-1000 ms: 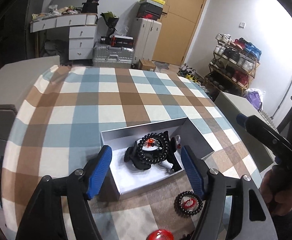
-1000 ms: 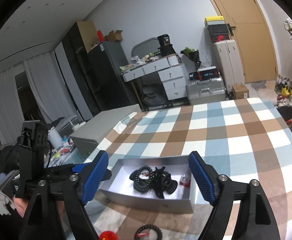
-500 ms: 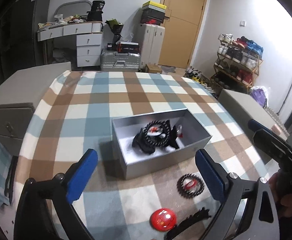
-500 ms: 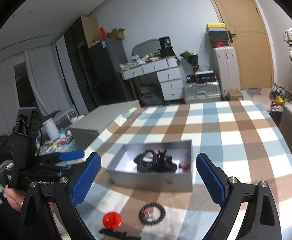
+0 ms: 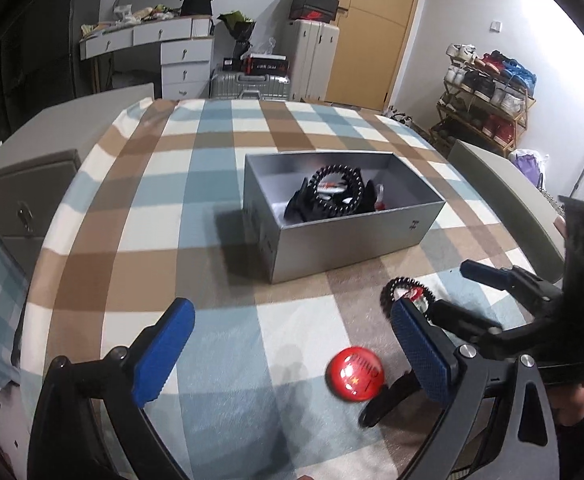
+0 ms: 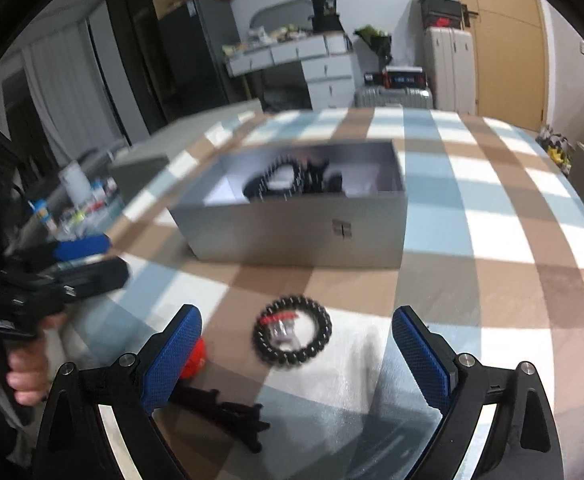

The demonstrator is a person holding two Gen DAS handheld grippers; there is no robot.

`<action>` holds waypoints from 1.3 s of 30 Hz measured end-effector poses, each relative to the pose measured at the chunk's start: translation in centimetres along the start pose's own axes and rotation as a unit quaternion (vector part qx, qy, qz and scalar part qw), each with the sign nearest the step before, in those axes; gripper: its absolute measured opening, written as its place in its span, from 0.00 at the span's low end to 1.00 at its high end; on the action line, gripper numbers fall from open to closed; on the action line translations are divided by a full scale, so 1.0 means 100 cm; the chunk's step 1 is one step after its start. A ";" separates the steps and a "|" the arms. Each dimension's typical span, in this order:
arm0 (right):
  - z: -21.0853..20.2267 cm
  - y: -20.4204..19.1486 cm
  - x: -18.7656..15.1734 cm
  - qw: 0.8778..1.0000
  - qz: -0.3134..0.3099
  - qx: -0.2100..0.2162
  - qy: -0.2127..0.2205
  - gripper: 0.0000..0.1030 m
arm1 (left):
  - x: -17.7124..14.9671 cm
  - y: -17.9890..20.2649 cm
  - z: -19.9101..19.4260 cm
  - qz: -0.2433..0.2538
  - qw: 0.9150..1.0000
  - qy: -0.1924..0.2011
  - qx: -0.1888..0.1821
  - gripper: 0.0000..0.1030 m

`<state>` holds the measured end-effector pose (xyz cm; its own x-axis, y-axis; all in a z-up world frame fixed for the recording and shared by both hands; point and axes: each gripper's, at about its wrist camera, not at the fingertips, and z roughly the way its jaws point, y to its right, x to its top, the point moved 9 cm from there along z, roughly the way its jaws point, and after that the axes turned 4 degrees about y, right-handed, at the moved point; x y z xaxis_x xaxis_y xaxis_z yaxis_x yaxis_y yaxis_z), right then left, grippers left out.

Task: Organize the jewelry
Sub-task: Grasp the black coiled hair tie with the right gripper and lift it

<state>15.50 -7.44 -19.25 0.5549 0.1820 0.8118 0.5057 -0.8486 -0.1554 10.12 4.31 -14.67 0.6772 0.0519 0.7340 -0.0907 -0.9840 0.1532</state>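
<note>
A silver box [image 5: 343,240] stands open on the checked cloth, with a black bead bracelet [image 5: 336,191] and a black clip lying inside. Nearer me on the cloth lie a loose black bead bracelet [image 6: 292,338], a red round badge [image 5: 355,374] and a black hair clip [image 6: 228,412]. My right gripper [image 6: 296,320] hangs open just above the loose bracelet, which shows between its blue pads untouched. My left gripper [image 5: 290,312] is open and empty over bare cloth, with the badge by its right finger. Each gripper shows in the other's view [image 5: 449,288] [image 6: 108,256].
A grey cabinet [image 5: 24,184] stands off the table's left side and a grey board [image 5: 503,196] off the right. Behind the table are a white dresser [image 5: 180,56], suitcases and a shoe rack [image 5: 487,92]. A hand [image 6: 24,372] grips the left tool's handle.
Both grippers drew back from the box and sank toward the cloth, their jaws spreading wider. The loose bracelet, badge and clip came into close view; the right view is blurred with motion.
</note>
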 end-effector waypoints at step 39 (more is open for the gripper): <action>0.002 -0.013 -0.002 0.998 -0.044 -0.034 -0.005 0.42 | -0.022 -0.016 0.003 -0.028 0.999 -0.020 -0.007 0.94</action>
<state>14.86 -6.23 -19.30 0.5169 0.2630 0.8146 0.5078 -0.8603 -0.0444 9.03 5.68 -16.73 0.7103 0.0995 0.6968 -0.0616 -0.9774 0.2024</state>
